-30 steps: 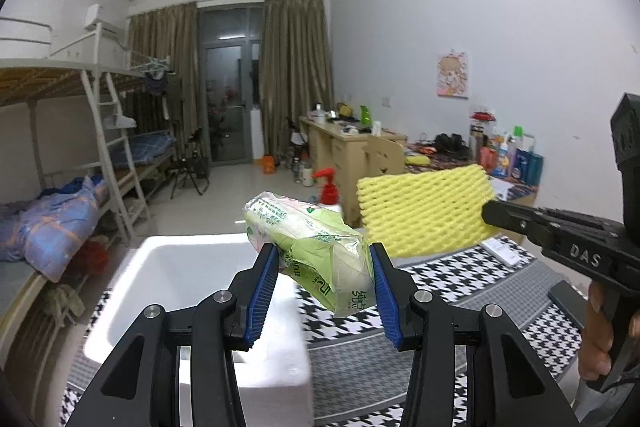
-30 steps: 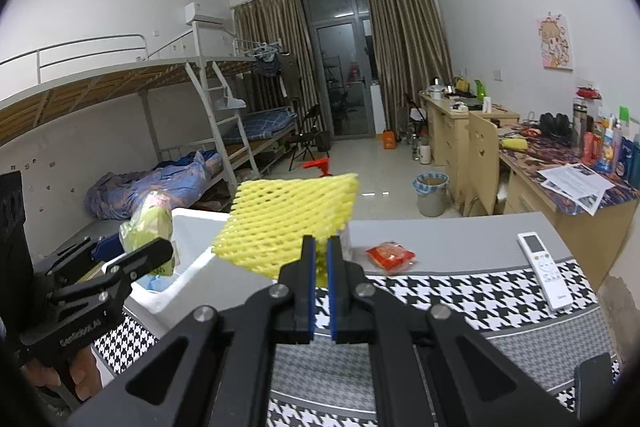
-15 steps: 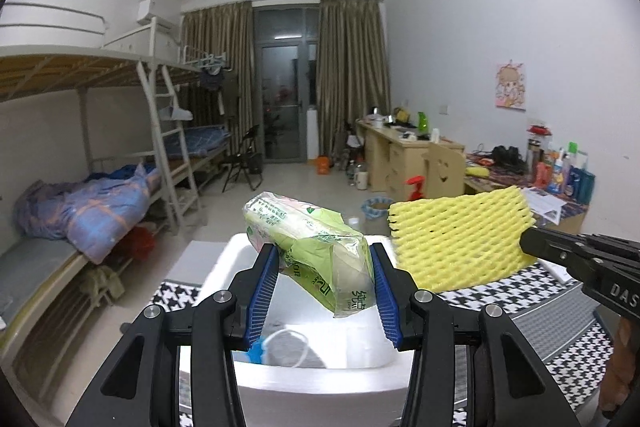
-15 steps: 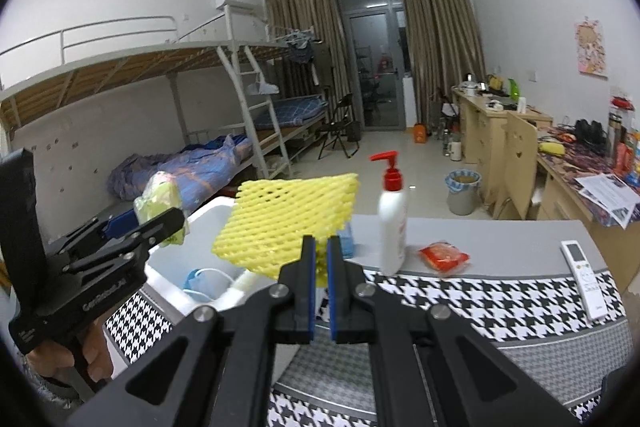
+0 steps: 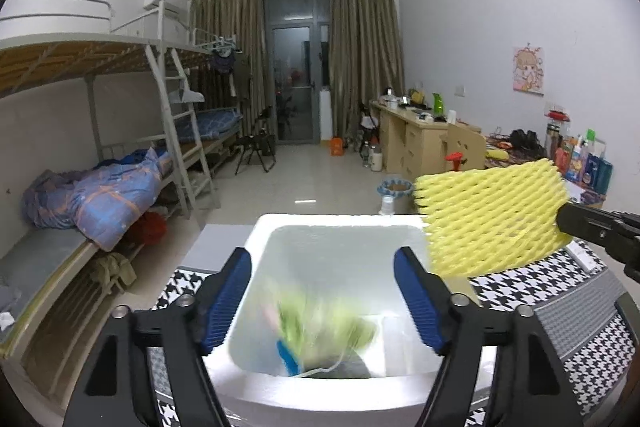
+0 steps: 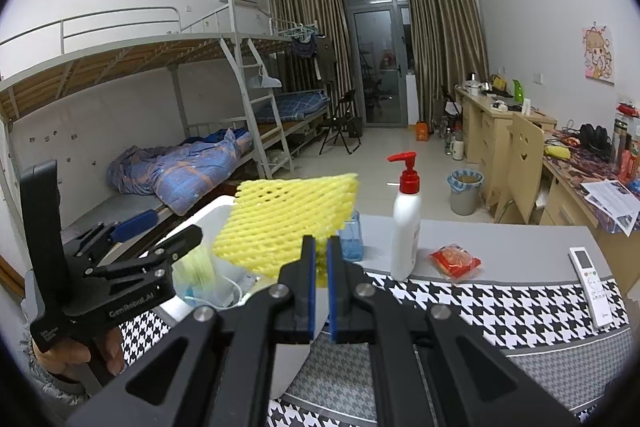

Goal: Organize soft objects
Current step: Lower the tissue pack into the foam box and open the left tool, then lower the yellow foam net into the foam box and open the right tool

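My left gripper (image 5: 322, 291) is open and empty above a white foam box (image 5: 340, 227). A green tissue pack (image 5: 320, 323), motion-blurred, is dropping inside the box onto a blue item. My right gripper (image 6: 319, 259) is shut on a yellow foam net (image 6: 288, 219) and holds it in the air at the box's right side; the net also shows in the left wrist view (image 5: 488, 219). In the right wrist view the left gripper (image 6: 160, 239) hangs over the box (image 6: 212, 211) with the blurred pack (image 6: 196, 263) beneath it.
A houndstooth mat (image 6: 500, 307) covers the table. On it stand a white pump bottle (image 6: 406, 223), a small blue container (image 6: 352, 239), a red snack packet (image 6: 454, 259) and a white remote (image 6: 590, 283). Bunk beds lie left, desks right.
The left gripper has opened and let go of the green tissue pack, which is falling into the box. The right gripper still holds the yellow net, now nearer the box.
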Tool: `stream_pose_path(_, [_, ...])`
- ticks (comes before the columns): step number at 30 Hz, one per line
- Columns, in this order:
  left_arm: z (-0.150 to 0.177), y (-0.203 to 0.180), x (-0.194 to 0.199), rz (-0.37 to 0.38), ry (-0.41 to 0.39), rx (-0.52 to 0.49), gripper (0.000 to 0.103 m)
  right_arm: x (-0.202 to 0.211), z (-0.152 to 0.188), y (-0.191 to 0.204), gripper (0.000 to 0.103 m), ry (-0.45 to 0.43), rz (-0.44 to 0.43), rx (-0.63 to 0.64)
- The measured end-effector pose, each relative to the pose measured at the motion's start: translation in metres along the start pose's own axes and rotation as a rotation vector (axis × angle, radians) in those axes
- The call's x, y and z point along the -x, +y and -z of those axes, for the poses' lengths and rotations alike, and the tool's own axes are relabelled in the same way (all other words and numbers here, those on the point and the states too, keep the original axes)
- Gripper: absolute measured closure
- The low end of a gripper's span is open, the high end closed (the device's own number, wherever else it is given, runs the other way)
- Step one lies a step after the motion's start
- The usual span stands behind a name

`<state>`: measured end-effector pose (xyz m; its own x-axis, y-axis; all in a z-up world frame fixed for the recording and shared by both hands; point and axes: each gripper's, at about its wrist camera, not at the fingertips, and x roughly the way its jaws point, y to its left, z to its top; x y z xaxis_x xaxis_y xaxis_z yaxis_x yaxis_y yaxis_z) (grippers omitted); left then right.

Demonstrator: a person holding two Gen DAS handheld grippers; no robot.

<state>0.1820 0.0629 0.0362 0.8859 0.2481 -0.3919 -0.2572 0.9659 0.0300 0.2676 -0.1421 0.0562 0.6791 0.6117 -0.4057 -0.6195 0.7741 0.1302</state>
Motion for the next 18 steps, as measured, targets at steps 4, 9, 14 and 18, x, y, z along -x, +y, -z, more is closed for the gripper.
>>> stream_pose_path(4, [0.000,0.010,0.008,0.003,-0.022,0.031,0.010,-0.004,-0.001,0.005,0.096,0.010,0.003,0.000])
stream_pose_path(9, [0.001,0.018,0.019,-0.016,-0.054,0.041,0.003,-0.009,-0.003,0.016,0.096,0.016,-0.018,0.011])
stream_pose_path(14, [0.003,0.026,0.025,-0.038,-0.065,0.052,0.001,-0.019,-0.004,0.027,0.096,0.035,-0.040,0.022])
stream_pose_path(18, [0.004,0.039,0.028,-0.060,-0.071,0.074,0.001,-0.027,-0.006,0.037,0.096,0.050,-0.049,0.037])
